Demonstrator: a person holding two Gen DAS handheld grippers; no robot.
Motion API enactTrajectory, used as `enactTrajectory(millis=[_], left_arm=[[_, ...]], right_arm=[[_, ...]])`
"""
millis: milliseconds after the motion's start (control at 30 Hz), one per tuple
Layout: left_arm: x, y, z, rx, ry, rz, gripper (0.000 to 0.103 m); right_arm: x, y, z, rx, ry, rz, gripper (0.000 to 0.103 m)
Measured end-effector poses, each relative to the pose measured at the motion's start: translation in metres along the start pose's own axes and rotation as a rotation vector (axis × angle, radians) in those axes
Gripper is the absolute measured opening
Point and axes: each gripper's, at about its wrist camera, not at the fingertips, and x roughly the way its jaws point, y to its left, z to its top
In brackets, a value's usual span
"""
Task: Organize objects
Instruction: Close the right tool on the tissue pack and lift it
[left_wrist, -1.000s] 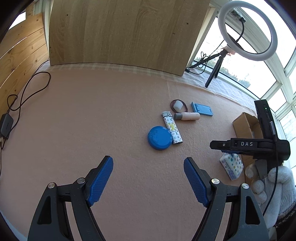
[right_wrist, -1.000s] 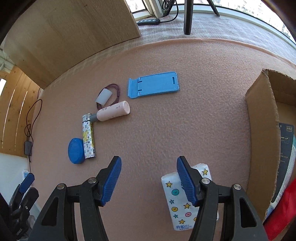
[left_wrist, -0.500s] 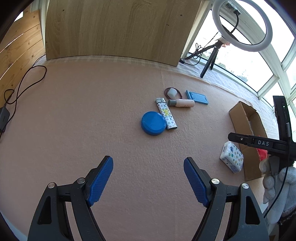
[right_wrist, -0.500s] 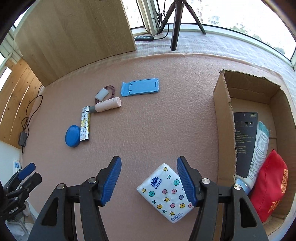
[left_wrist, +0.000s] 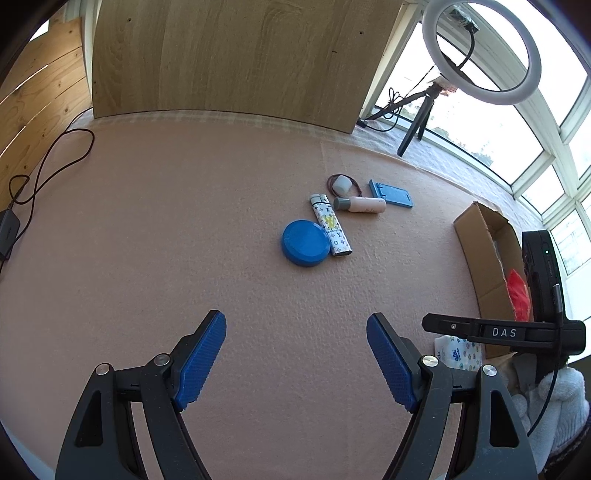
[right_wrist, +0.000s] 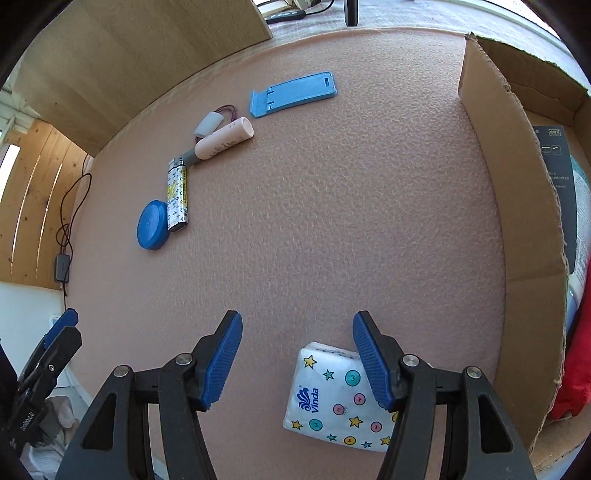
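On the pink mat lie a blue round lid (left_wrist: 306, 243), a patterned lighter (left_wrist: 330, 229), a pink tube (left_wrist: 360, 204), a small white cap on a hair tie (left_wrist: 341, 183) and a blue phone stand (left_wrist: 390, 193). My left gripper (left_wrist: 295, 363) is open and empty, well short of them. My right gripper (right_wrist: 297, 363) is open and empty, just above a Vinda tissue pack (right_wrist: 334, 397) that lies under its right finger. The same items show in the right wrist view: lid (right_wrist: 152, 225), lighter (right_wrist: 177, 197), tube (right_wrist: 223, 142), stand (right_wrist: 293, 94).
An open cardboard box (right_wrist: 517, 192) stands right of the tissue pack, holding a red pouch (right_wrist: 576, 369) and dark packaging. A wooden board (left_wrist: 236, 55) leans at the back. A ring light on a tripod (left_wrist: 480, 51) and cables (left_wrist: 40, 166) are at the edges.
My right gripper has moved lower and closer to the tissue pack, which now sits under its right finger. My left gripper has shifted slightly; both stay open.
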Motion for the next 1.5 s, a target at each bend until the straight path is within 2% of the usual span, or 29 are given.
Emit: enactTrajectory(millis=[100,167,333,467,533,567,600,633,700,900,1033,1267,1367,1500], left_arm=[[0.003,-0.004,0.002,0.014,0.006,-0.007,0.081],[0.007,-0.011,0.004,0.033,0.015,-0.024,0.081],[0.025,-0.049,0.004,0.131,0.053,-0.081,0.081],[0.043,-0.088,-0.001,0.222,0.097,-0.147,0.081],[0.052,-0.106,-0.004,0.262,0.119,-0.180,0.077],[0.056,-0.114,-0.006,0.276,0.135,-0.198,0.070],[0.062,-0.121,-0.008,0.288,0.154,-0.215,0.063],[0.067,-0.127,-0.010,0.298,0.172,-0.227,0.060],[0.074,-0.137,-0.015,0.325,0.202,-0.253,0.051],[0.084,-0.151,-0.033,0.376,0.264,-0.312,0.042],[0.085,-0.151,-0.045,0.382,0.293,-0.344,0.041],[0.074,-0.150,-0.066,0.408,0.297,-0.386,0.041],[0.067,-0.152,-0.073,0.421,0.290,-0.388,0.041],[0.056,-0.147,-0.073,0.421,0.262,-0.353,0.041]], right_arm=[[-0.002,0.005,-0.020,-0.013,0.020,0.053,0.059],[-0.018,0.006,-0.032,-0.015,-0.010,0.072,0.059],[-0.076,-0.014,-0.064,0.027,-0.161,0.034,0.059],[-0.093,-0.036,-0.097,0.083,-0.189,-0.012,0.058],[-0.092,-0.044,-0.111,0.103,-0.189,-0.032,0.055],[-0.089,-0.048,-0.117,0.111,-0.184,-0.038,0.052],[-0.084,-0.050,-0.122,0.122,-0.175,-0.039,0.044],[-0.080,-0.053,-0.125,0.139,-0.163,-0.032,0.039],[-0.070,-0.060,-0.130,0.172,-0.146,-0.014,0.034],[-0.054,-0.066,-0.127,0.222,-0.142,0.011,0.027],[-0.050,-0.066,-0.120,0.215,-0.144,0.018,0.027],[-0.039,-0.064,-0.106,0.202,-0.123,0.048,0.027],[-0.037,-0.055,-0.095,0.167,-0.127,0.049,0.027],[-0.032,-0.038,-0.078,0.089,-0.131,0.016,0.027]])
